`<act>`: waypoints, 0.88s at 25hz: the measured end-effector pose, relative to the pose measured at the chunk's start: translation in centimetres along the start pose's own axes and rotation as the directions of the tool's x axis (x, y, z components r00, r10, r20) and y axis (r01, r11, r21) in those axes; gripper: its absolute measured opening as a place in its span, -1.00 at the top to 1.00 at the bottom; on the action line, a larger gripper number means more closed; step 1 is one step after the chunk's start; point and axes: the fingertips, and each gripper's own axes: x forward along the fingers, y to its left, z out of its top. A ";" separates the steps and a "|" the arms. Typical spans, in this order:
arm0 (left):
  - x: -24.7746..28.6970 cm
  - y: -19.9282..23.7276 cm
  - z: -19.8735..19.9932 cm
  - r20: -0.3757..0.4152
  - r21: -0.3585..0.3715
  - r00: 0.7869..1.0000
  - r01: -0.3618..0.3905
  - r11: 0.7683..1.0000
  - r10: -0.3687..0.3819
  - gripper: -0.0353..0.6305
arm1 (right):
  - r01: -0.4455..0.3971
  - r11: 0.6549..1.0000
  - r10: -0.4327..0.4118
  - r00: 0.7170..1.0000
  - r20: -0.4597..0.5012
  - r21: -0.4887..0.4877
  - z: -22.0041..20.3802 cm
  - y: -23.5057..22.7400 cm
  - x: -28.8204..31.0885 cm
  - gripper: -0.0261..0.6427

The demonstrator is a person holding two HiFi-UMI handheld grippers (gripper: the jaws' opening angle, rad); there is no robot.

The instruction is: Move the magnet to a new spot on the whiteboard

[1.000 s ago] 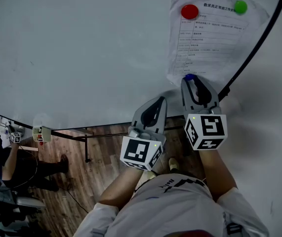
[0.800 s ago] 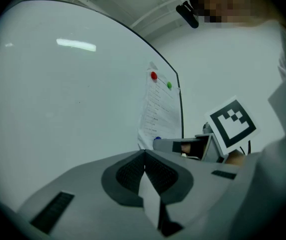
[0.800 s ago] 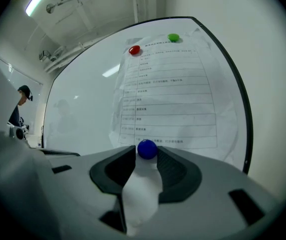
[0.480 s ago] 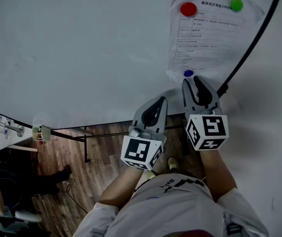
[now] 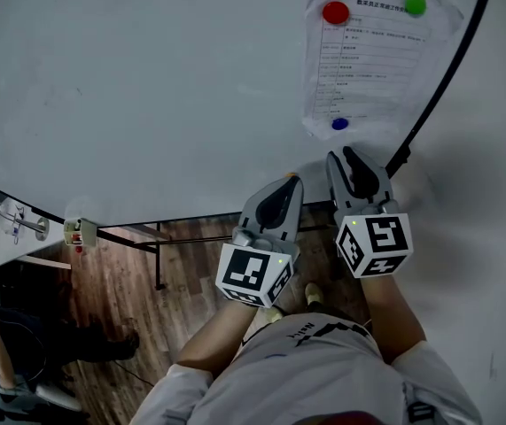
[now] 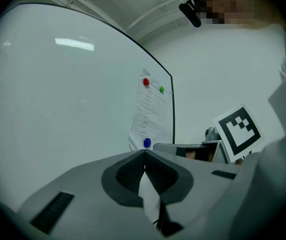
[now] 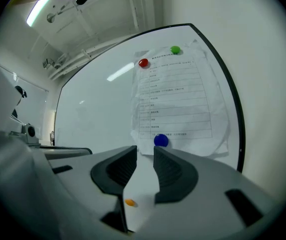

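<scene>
A printed sheet (image 5: 368, 60) hangs on the whiteboard (image 5: 146, 87), pinned by a red magnet (image 5: 335, 11), a green magnet (image 5: 415, 4) and a blue magnet (image 5: 339, 124) at its lower edge. My right gripper (image 5: 346, 154) points at the blue magnet from a short gap below, apart from it. In the right gripper view the blue magnet (image 7: 161, 140) shows just beyond the right gripper (image 7: 145, 149), whose jaws stand open and are closing with nothing between them. My left gripper (image 5: 293, 178) hangs beside it, shut and empty, below the board's edge.
The whiteboard's dark frame (image 5: 439, 87) runs down the right side of the sheet, with a white wall beyond. A wooden floor (image 5: 137, 282) and a seated person (image 5: 4, 343) show at lower left. A board stand (image 5: 155, 255) is under the lower edge.
My right gripper has drawn back from the blue magnet, which now sits clear of its tips. The left gripper has hardly moved. The person at lower left has shifted.
</scene>
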 end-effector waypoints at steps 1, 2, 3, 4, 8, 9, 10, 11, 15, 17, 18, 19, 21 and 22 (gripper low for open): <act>-0.2 -0.1 0.1 0.001 0.000 1.000 -0.001 1.000 0.001 0.86 | -0.010 1.000 0.010 1.000 0.003 0.001 0.0 0.3 -0.2 0.60; -0.5 -0.2 0.2 0.002 -0.001 1.000 -0.001 1.000 0.001 0.86 | -0.024 1.000 0.024 1.000 0.007 0.004 0.1 0.8 -0.5 0.63; -0.8 -0.3 0.4 0.005 0.000 1.000 -0.002 1.000 0.002 0.86 | -0.044 0.999 0.044 0.999 0.013 0.008 0.1 1.3 -0.8 0.67; -1.0 -0.3 0.5 0.008 0.000 1.000 -0.003 1.000 0.003 0.86 | -0.066 0.998 0.066 0.998 0.017 0.014 0.1 1.9 -1.0 0.71; -2.1 -0.3 0.7 0.009 -0.004 1.000 -0.010 1.000 0.010 0.86 | -0.128 0.991 0.128 0.992 0.015 0.036 -0.7 3.8 -2.1 0.78; -2.3 -0.3 0.7 0.009 -0.004 1.000 -0.013 1.000 0.013 0.86 | -0.136 0.990 0.136 0.991 0.013 0.038 -0.8 4.2 -2.3 0.79; -2.6 -0.3 0.8 0.010 -0.004 1.000 -0.015 1.000 0.015 0.86 | -0.144 0.989 0.144 0.990 0.013 0.038 -0.9 4.6 -2.4 0.80; -2.8 -0.3 1.0 0.011 -0.002 1.000 -0.017 1.000 0.017 0.86 | -0.152 0.988 0.152 0.988 0.015 0.038 -0.9 5.0 -2.6 0.81; -3.8 -0.7 1.3 0.017 0.008 1.000 -0.019 1.000 0.019 0.86 | -0.180 0.983 0.180 0.983 0.024 0.038 -0.7 6.4 -3.3 0.83; -4.2 -0.9 1.5 0.021 0.010 1.000 -0.021 1.000 0.020 0.86 | -0.191 0.981 0.190 0.981 0.027 0.037 -0.6 7.0 -3.5 0.83; -4.4 -0.9 1.6 0.023 0.010 1.000 -0.022 1.000 0.022 0.86 | -0.195 0.980 0.194 0.981 0.029 0.037 -0.5 7.2 -3.7 0.83; -4.6 -0.9 1.7 0.024 0.010 0.999 -0.024 1.000 0.024 0.86 | -0.198 0.980 0.197 0.980 0.031 0.036 -0.4 7.4 -3.8 0.84; -4.9 -0.8 1.9 0.027 0.009 0.999 -0.028 1.000 0.028 0.86 | -0.203 0.979 0.202 0.979 0.032 0.034 -0.3 7.8 -3.9 0.86; -5.0 -0.8 1.9 0.028 0.009 0.999 -0.030 1.000 0.030 0.86 | -0.205 0.978 0.204 0.979 0.032 0.034 -0.4 8.0 -4.0 0.88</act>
